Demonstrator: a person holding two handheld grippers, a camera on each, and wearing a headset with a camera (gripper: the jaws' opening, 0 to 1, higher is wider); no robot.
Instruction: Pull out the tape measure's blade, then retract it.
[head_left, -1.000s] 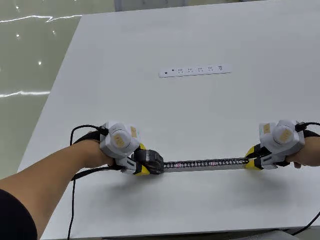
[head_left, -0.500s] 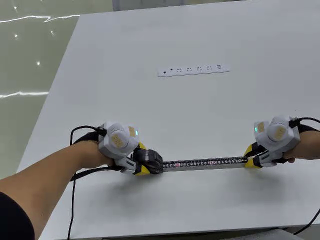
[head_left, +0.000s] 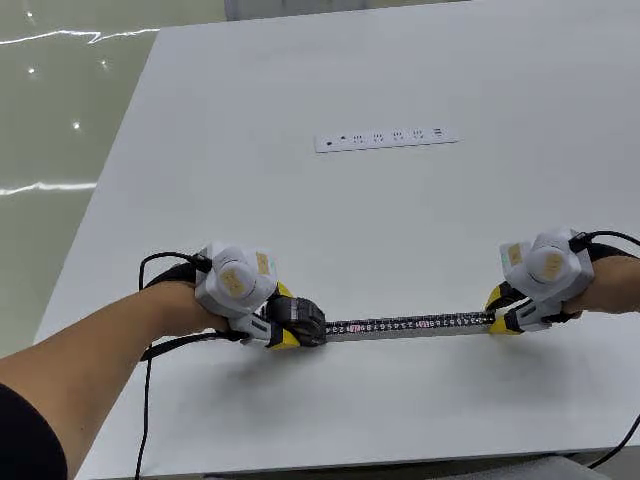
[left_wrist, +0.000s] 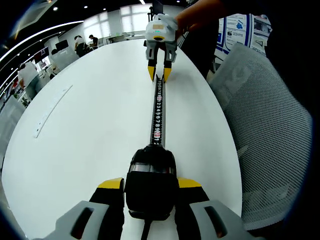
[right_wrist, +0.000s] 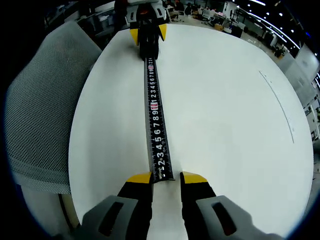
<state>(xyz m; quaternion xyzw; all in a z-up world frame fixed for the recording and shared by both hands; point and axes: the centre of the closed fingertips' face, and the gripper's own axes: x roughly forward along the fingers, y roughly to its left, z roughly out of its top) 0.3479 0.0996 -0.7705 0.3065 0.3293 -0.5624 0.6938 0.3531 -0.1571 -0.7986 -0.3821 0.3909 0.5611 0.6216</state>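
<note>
A black tape measure case (head_left: 300, 322) rests on the white table (head_left: 400, 220) near its front edge. My left gripper (head_left: 285, 317) is shut on the case (left_wrist: 150, 182), one yellow-tipped jaw on each side. The numbered blade (head_left: 410, 325) runs flat to the right, pulled out to roughly twenty-odd marks. My right gripper (head_left: 497, 313) is shut on the blade's end, and the hook sits between its fingertips (right_wrist: 192, 177). The blade (right_wrist: 156, 115) runs straight away from the right gripper (right_wrist: 165, 177) to the left gripper (right_wrist: 147, 35). From the case, the blade (left_wrist: 157, 105) reaches the right gripper (left_wrist: 159, 75).
A white power strip (head_left: 386, 139) lies flat at mid-table, well beyond the tape. A grey mesh chair back (left_wrist: 265, 125) stands off the table's near edge. Cables trail from both grippers. Glossy floor lies to the left.
My right gripper has slid a little to the left with the blade's end, so the exposed blade is slightly shorter. The left gripper and the case have stayed in place.
</note>
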